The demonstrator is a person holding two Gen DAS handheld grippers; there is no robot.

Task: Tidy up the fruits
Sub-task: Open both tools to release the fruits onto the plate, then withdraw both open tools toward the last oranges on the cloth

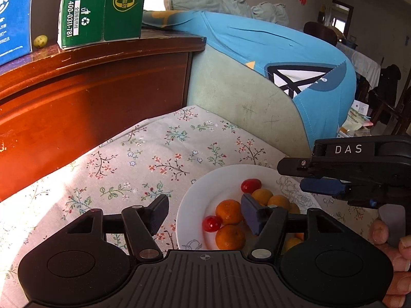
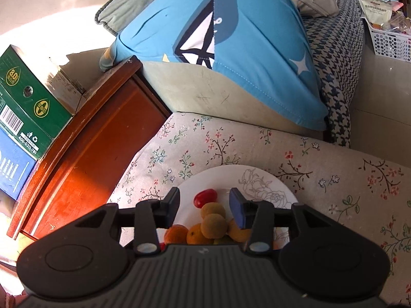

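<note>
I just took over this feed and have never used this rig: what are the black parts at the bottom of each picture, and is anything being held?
Those are two hand-held claws, each with a camera looking along its fingers. The left claw and right claw both hang open over a white round plate on a floral cloth. The plate holds small orange mandarins, red cherry tomatoes and brownish round fruits. Neither claw grips anything. In the left picture the right claw also shows from the side, with the person's hand.
</note>
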